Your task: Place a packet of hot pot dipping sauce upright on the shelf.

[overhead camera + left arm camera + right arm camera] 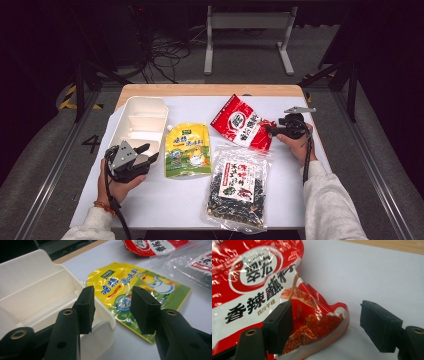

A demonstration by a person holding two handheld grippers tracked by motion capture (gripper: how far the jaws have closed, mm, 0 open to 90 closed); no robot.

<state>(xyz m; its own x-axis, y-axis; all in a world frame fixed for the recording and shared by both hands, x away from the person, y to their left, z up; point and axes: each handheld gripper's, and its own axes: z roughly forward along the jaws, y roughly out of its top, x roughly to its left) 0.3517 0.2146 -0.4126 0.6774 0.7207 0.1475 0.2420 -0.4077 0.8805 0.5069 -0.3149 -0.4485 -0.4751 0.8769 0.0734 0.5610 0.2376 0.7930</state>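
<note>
Three glossy pouches lie on your white table (150, 200): a red packet (240, 122) printed 翠宏 香辣蘸料, a yellow spouted pouch (187, 150) with a cartoon chicken, and a clear bag (237, 187) of dark dried pieces under a white label. An empty cream plastic box (140, 120) with a divider sits far left. Your left gripper (150, 154) is spread wide beside the box; your right gripper (269, 129) gapes around the red packet's crinkled corner.

Lying flat on the desk: red pouch (241, 124) far right, yellow spouted pouch (188, 150) centre, clear seaweed bag (237, 188) nearest, open white box (138, 122) left.
</note>
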